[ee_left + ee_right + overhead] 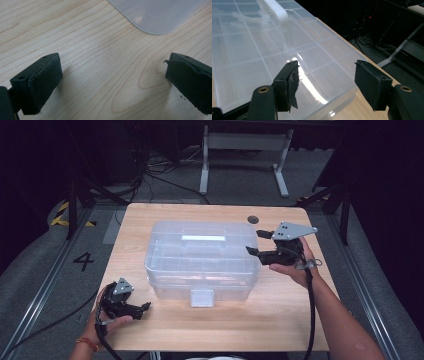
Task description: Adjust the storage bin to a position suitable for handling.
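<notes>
Your storage box (202,257) sits in the middle of the wooden surface (280,315), lid down. It is clear plastic with rounded corners, and through the lid you can see a grid of shallow compartments. A white carrying handle (203,238) lies flat along the top, and a pale latch (202,297) hangs at the middle of the front wall facing you.

Your right gripper (260,242) is raised just beside the box's right end, jaws spread wide with nothing between them; in the right gripper view they hover over the lid's corner (342,82).

Your left gripper (145,307) rests low on the surface near the box's front left corner (156,27), apart from it, jaws wide open and empty over bare wood.
</notes>
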Available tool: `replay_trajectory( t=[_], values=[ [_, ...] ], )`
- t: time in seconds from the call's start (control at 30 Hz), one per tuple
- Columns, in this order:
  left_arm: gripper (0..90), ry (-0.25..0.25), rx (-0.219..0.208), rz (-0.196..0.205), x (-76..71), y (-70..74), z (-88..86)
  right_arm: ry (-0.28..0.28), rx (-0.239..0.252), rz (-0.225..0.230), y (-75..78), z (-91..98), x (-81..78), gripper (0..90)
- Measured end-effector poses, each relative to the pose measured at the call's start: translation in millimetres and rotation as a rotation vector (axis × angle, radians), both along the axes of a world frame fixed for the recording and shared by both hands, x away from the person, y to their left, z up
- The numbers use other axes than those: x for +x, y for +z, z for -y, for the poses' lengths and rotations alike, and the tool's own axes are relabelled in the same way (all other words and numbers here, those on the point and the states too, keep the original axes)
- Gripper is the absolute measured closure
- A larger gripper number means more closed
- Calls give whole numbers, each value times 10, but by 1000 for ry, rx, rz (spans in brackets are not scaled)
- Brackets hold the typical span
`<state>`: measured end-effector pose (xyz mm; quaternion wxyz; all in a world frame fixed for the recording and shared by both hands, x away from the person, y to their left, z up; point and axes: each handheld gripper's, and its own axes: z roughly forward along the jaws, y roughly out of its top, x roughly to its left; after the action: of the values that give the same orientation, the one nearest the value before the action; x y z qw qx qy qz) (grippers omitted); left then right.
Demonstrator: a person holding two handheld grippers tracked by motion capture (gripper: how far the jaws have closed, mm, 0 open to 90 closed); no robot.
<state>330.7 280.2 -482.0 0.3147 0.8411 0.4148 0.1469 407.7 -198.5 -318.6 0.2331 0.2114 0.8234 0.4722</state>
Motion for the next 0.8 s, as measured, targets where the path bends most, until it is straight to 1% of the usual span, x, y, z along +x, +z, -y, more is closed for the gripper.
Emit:
replay_trajectory(
  t=[0.07, 0.2, 0.23, 0.27, 0.37, 0.4, 0.8],
  values=[
    [12, 0, 0, 0, 0, 0, 0, 6, 1, -9, 0, -53, 9, 364],
    [12, -2, 1, 1, 1, 0, -1, 22, -3, -10, 4, -148, 31, 366],
    [13, -2, 1, 1, 1, 0, -1, 22, -3, -10, 4, -148, 31, 366],
    [12, -1, 1, 1, 1, 0, -1, 33, -1, -11, 11, -194, 46, 369],
    [12, 0, 0, 1, 0, 0, 0, 41, -3, -9, 12, -233, 60, 369],
    [12, 1, -1, 0, 0, 0, 0, 49, -10, -13, 6, -283, 75, 371],
    [12, -2, 2, 1, 1, 0, -1, 80, -37, -23, -9, -466, 120, 380]
  ],
)
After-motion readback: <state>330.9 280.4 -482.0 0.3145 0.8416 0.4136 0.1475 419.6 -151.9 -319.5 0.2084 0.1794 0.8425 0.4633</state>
